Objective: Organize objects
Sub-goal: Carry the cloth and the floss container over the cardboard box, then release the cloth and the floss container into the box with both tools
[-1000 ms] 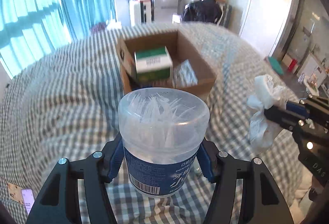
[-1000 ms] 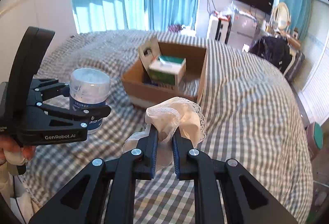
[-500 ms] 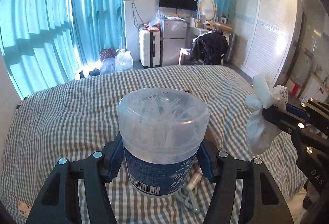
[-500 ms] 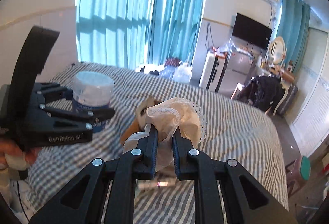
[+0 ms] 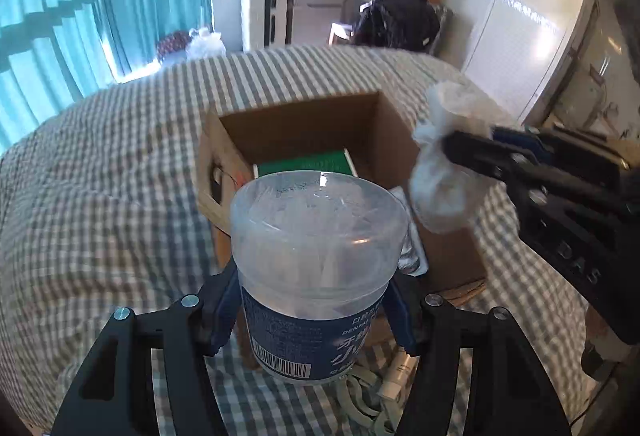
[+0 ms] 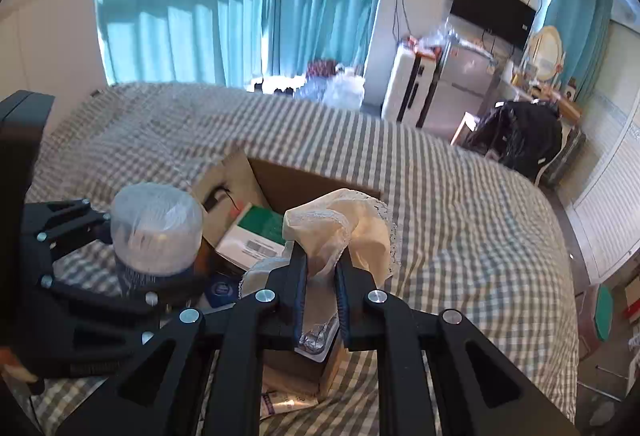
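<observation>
The box [image 5: 384,140] sits on the bed [image 5: 100,196], and a small carton [image 6: 260,236] lies inside it. The left gripper [image 5: 316,312] holds a jar [image 5: 316,252] up over the near left side of the box, and the right gripper [image 6: 322,272] holds a cloth [image 6: 340,224] up to the right of the jar. Behind the bed stand a suitcase [image 5: 264,16] and a chair [image 6: 520,140].
</observation>
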Action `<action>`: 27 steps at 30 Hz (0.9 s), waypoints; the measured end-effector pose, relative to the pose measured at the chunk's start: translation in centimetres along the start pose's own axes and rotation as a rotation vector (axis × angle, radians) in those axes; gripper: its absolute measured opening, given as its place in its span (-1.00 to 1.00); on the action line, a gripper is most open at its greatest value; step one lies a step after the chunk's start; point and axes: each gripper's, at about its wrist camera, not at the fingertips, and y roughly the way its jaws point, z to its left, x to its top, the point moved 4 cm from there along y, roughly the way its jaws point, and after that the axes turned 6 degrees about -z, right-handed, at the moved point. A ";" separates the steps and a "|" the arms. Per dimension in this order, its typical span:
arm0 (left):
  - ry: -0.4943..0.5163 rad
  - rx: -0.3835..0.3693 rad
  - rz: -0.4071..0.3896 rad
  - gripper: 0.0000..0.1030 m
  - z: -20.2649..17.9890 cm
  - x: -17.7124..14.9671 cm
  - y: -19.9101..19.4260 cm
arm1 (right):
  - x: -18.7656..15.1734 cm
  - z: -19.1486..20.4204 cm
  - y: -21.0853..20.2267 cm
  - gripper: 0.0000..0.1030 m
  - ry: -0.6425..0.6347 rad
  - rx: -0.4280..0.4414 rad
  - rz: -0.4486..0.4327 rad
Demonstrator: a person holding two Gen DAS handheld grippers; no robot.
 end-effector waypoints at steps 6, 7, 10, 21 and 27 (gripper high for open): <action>-0.008 -0.015 0.047 0.24 0.2 -1.5 3.7 | -2.6 -0.1 6.2 -0.75 -0.005 0.004 0.090; -0.003 -0.020 0.047 0.24 0.2 -1.7 3.9 | -3.1 -0.2 6.5 -0.75 -0.004 0.006 0.093; -0.006 -0.021 0.043 0.24 0.0 -2.0 4.8 | -3.5 -0.8 7.3 -0.74 0.024 0.015 0.091; 0.035 0.005 -0.043 0.74 -2.0 -1.4 -0.6 | -1.0 -1.9 0.9 0.48 0.109 0.008 -0.037; 0.030 0.100 -0.121 0.91 -2.3 -1.4 -7.5 | 0.4 -2.7 -6.2 0.57 0.114 -0.042 -0.105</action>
